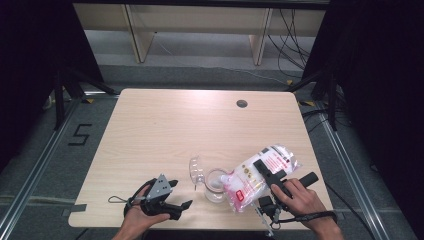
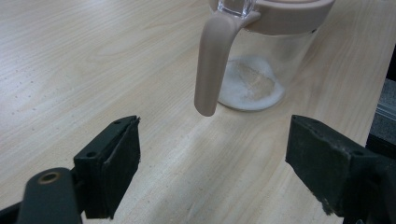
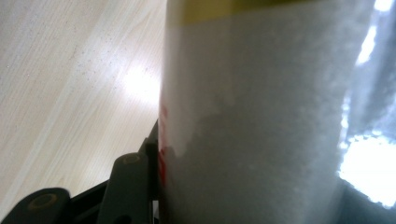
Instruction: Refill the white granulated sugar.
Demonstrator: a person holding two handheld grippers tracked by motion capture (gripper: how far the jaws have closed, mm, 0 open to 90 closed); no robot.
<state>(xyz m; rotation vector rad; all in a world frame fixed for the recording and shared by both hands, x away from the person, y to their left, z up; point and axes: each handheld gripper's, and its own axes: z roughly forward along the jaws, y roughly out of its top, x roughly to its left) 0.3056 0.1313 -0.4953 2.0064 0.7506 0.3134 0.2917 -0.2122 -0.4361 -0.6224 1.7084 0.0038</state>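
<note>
Bag [image 1: 258, 177] of white powder we grasp with right gripper [image 1: 265, 172], tilted over jar [image 1: 215, 185]; left gripper [image 1: 172, 197] released.

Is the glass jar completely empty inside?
No, the clear glass jar with the beige rim and handle has a small heap of white powder lying on its bottom.

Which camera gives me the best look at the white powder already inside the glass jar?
The left gripper view: the powder lies heaped on the jar bottom, seen through clear glass. In the high view the jar is small, its contents indistinct. The right gripper view has the bag up close.
</note>
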